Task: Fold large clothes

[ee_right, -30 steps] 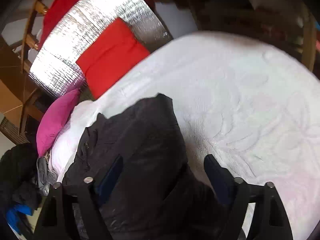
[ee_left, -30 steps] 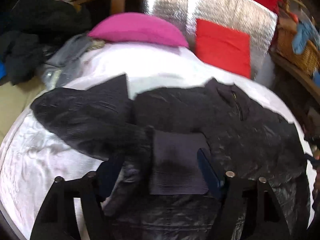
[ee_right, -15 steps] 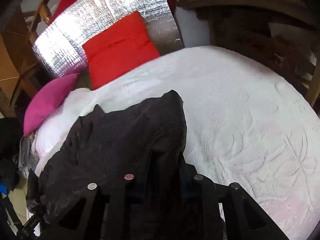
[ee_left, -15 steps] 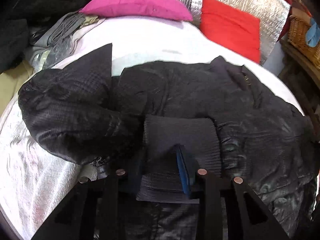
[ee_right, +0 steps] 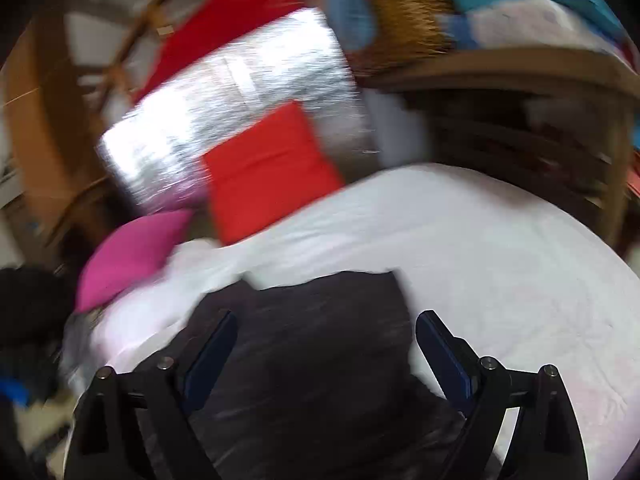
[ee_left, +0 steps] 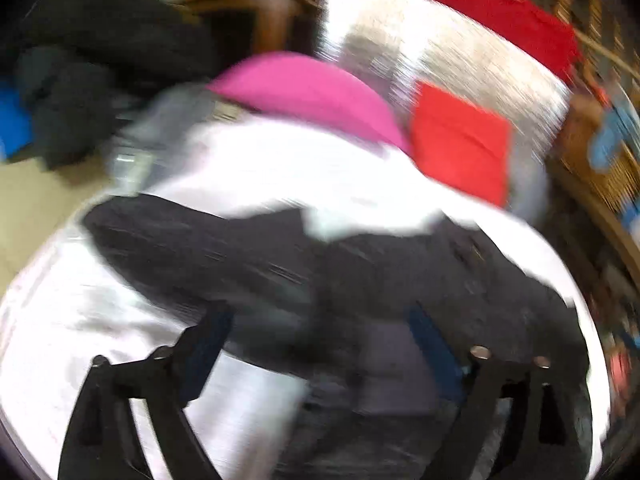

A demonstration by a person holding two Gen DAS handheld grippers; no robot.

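Observation:
A black puffy jacket (ee_left: pixel 400 272) lies spread on the white bed cover (ee_left: pixel 280 160), one sleeve stretched to the left. Its ribbed grey cuff (ee_left: pixel 384 372) lies below my left gripper (ee_left: pixel 320 340). That gripper's jaws are opening wide and the pads touch no cloth. In the right wrist view the jacket's dark folded edge (ee_right: pixel 312 340) lies under my right gripper (ee_right: pixel 326 344). Its jaws are also opening, with both blue pads clear of the fabric. Both views are smeared by motion.
A pink pillow (ee_left: pixel 312 92), a red cushion (ee_left: pixel 460 148) and a silver foil panel (ee_left: pixel 440 52) stand at the head of the bed. Dark clothes (ee_left: pixel 80 80) are piled on the left. A wicker basket (ee_right: pixel 404 12) sits on wooden furniture to the right.
Half a second ago the left gripper was closed on the ribbed cuff and the right on the jacket's edge. Both have let go, spread wide and drawn up and back.

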